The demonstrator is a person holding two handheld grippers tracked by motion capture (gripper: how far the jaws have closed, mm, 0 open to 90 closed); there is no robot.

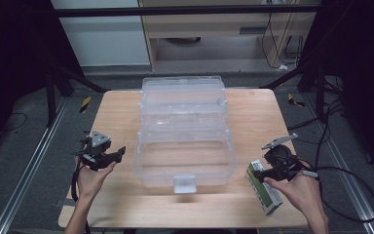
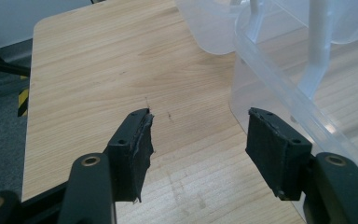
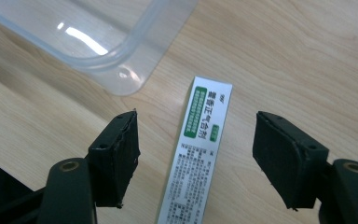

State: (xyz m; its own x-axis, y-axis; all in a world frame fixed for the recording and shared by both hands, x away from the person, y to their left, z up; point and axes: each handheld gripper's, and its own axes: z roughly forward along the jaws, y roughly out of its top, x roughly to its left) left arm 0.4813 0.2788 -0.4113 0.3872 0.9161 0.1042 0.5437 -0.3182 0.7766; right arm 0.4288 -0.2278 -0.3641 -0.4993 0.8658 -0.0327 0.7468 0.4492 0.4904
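the wooden surface (image 1: pixel 117 117) carries a big clear plastic storage box (image 1: pixel 185 131) standing open in the middle, its lid tipped back toward the far edge and a latch tab hanging at its near wall. to the right of it, close to the surface's near right corner, lies a small white and green carton (image 1: pixel 265 195), flat on its long side and just apart from the box wall. the right claw (image 3: pixel 196 154) hovers over that carton with its jaws spread wide, one pad on either side of the long faces and neither pad touching card, so it has hold of nothing. the left claw (image 2: pixel 198 140) waits on the other side of the box, also wide open and empty, over bare wood with the box rim just beside one pad. the step in hand looks like picking the carton up, probably to drop it in the box. to do it well, i'd lower the right claw until the pads sit level with the carton's side faces, keep the carton centred between them, and close across the narrow width, near the middle of its length, so it doesn't swing or slip. squeeze gently since thin card will crush, then lift clear of the box rim before moving inward
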